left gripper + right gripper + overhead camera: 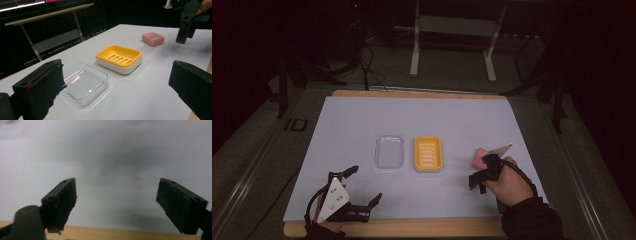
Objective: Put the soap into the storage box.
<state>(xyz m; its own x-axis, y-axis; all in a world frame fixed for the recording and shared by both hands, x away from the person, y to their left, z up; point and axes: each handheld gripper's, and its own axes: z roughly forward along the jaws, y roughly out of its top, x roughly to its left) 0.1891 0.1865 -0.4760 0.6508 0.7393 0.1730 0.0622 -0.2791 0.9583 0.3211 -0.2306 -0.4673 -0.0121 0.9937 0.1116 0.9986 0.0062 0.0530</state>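
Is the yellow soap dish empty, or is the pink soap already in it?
Empty. The yellow soap dish shows its bare slotted bottom, and the pink soap lies apart on the white table cover, beyond the dish.

Your right gripper [477, 181] covers part of the pink soap [478, 157] in the high view. The left gripper view cuts off both jaws at its bottom edge. The right gripper view is blurred.

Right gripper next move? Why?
Probably swing the right gripper back over the pink soap and lower its jaws around it. The jaws stand open on nothing and point at bare white table, the soap lies beside the gripper untouched, and the yellow soap dish is empty.
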